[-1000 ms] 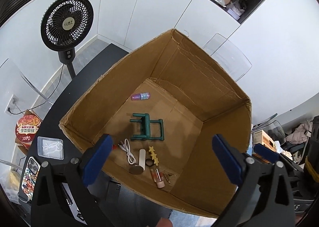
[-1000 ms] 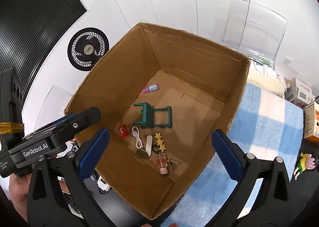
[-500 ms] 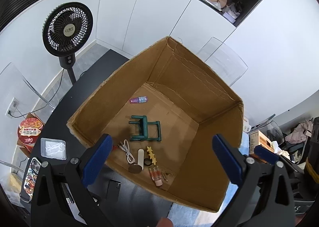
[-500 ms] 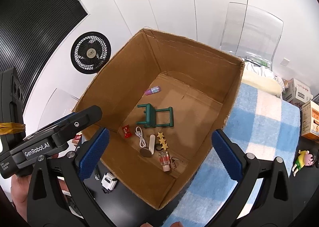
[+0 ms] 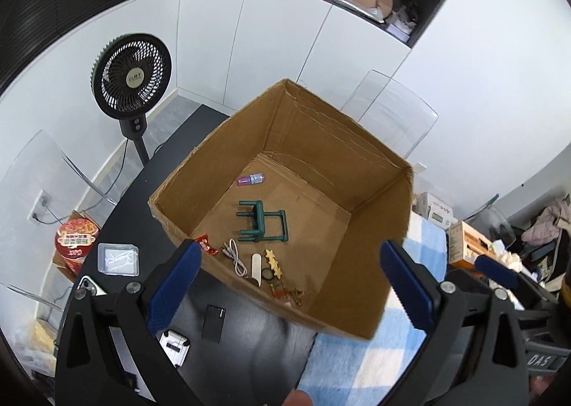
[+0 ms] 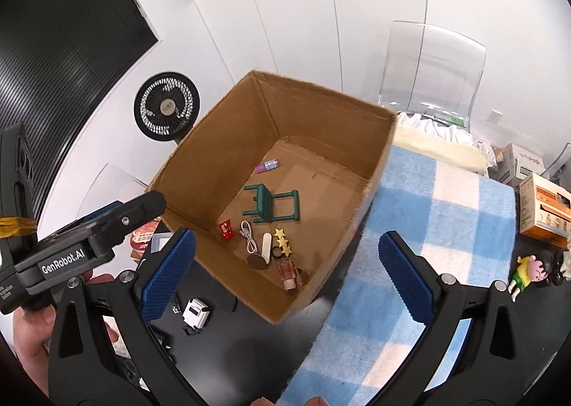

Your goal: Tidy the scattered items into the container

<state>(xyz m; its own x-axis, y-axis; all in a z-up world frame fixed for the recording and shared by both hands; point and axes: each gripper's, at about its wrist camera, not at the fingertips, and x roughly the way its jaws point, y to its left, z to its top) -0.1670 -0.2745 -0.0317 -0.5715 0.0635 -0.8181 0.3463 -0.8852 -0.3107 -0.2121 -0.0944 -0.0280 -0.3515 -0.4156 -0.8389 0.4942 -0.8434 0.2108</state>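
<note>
Filling the centre of both wrist views, an open corrugated cardboard box (image 5: 360,170) (image 6: 332,127) stands on a glossy black table (image 5: 150,191), its brown walls matte and creased, its top edges slightly frayed. On its flat floor lies a small green chair (image 5: 262,222) (image 6: 273,204) tipped on its side, made of thin rounded bars. Toward the upper part of the floor rests a little purple bottle (image 5: 251,179) (image 6: 267,165), cylindrical and lying flat. Along the lower left of the floor sit a crinkled red wrapper (image 5: 205,244) (image 6: 226,229), a coiled white cable (image 5: 235,257) (image 6: 248,236), a pale rounded stick (image 5: 256,265) (image 6: 266,245), a strip of yellow stars (image 5: 274,260) (image 6: 283,241) and a clear glass vial (image 6: 287,272).

At the bottom of the left wrist view, the left gripper (image 5: 291,277) shows its two black arms with blue ribbed pads spread wide, nothing between them. The right gripper (image 6: 287,274) in its own view is likewise spread wide and empty.

A blue-and-white checked fleece blanket (image 6: 428,227) (image 5: 410,352) lies to the right of the box, touching its wall. At the lower left of the box, on the table, stand a small white boxy device (image 6: 195,313) (image 5: 173,341) and a flat black rectangle (image 5: 213,322). A black pedestal fan (image 5: 131,75) (image 6: 167,109) with a round grille stands at the upper left.
</note>
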